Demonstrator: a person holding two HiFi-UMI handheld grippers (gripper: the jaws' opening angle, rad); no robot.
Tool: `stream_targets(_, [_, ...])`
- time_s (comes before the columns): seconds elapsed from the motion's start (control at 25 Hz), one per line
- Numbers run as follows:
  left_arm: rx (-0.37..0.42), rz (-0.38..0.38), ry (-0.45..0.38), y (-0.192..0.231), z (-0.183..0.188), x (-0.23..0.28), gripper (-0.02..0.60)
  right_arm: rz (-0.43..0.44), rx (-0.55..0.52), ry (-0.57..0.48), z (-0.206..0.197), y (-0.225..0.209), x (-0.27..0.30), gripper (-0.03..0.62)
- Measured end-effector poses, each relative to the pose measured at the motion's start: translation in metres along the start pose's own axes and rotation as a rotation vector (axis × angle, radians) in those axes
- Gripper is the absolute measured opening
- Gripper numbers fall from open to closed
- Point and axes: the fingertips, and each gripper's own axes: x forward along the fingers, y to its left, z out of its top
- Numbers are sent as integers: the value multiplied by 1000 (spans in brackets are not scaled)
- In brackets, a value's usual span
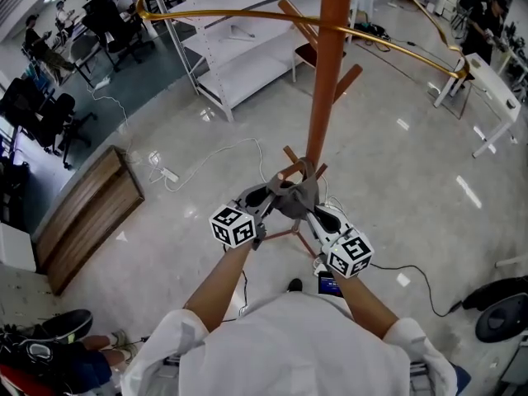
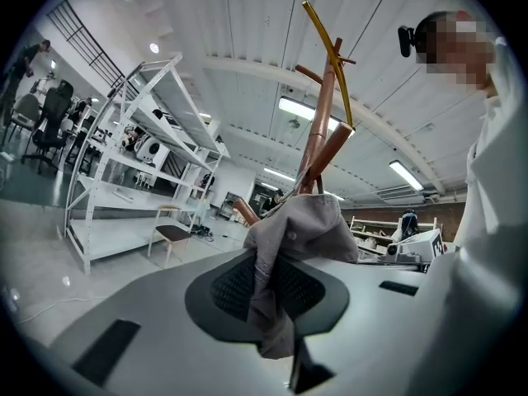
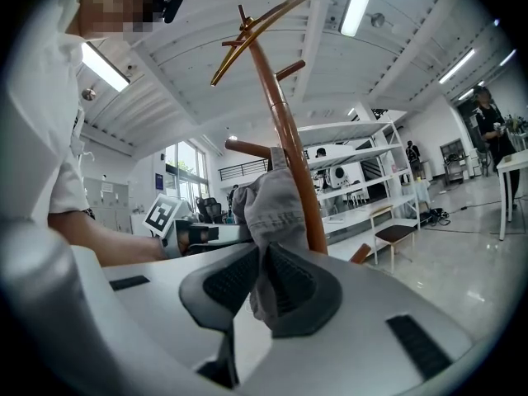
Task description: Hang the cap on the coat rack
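Note:
A grey cap (image 1: 295, 195) hangs stretched between both grippers, right in front of the brown wooden coat rack pole (image 1: 329, 64). My left gripper (image 1: 266, 198) is shut on the cap's left edge; the cloth (image 2: 297, 229) bunches between its pads. Shut on the other edge is my right gripper (image 1: 316, 214), with the grey cloth (image 3: 268, 209) pinched in its jaws. The cap touches a low peg (image 1: 290, 171) of the rack. In the gripper views the rack pole (image 2: 318, 130) (image 3: 285, 130) rises behind the cap, with upper pegs (image 1: 347, 82) above.
A yellow hoop (image 1: 247, 13) rings the rack near its top. White metal shelving (image 1: 239, 48) stands behind it, a wooden bench (image 1: 82, 217) lies at left, white cables (image 1: 198, 167) trail on the floor. A white table (image 1: 495, 89) is at right, shoes (image 1: 58, 328) at lower left.

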Motion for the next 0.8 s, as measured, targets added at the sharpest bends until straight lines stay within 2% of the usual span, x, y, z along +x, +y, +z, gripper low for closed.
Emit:
stream_targets(0.16, [-3, 5, -8, -8, 1, -16, 44, -29, 13, -7, 3, 6, -11, 31])
stream_targets(0.36, [-20, 6, -27, -18, -3, -41, 81, -60, 20, -4, -3, 21, -28, 31])
stream_targets(0.56, [-12, 6, -24, -41, -7, -76, 98, -78, 14, -16, -4, 52, -52, 31])
stream_targets(0.8, [-2, 2, -22, -70, -17, -132, 83, -96, -2, -34, -6, 97, -79, 31])
